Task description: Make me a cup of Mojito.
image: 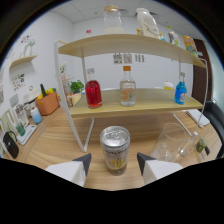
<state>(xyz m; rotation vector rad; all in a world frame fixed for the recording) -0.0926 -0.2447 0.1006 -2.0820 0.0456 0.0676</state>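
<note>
Low tabletop view toward shelf [132, 102]

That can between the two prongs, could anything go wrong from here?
Possibly. The can stands upright on the table between the open gripper fingers, with a gap on each side, so an off-centre squeeze might tip it. The clear glass sits close beside it, and a sideways swing could knock it over. The shelf with the red bottle lies just beyond, so lifting forward may bump its edge.
</note>
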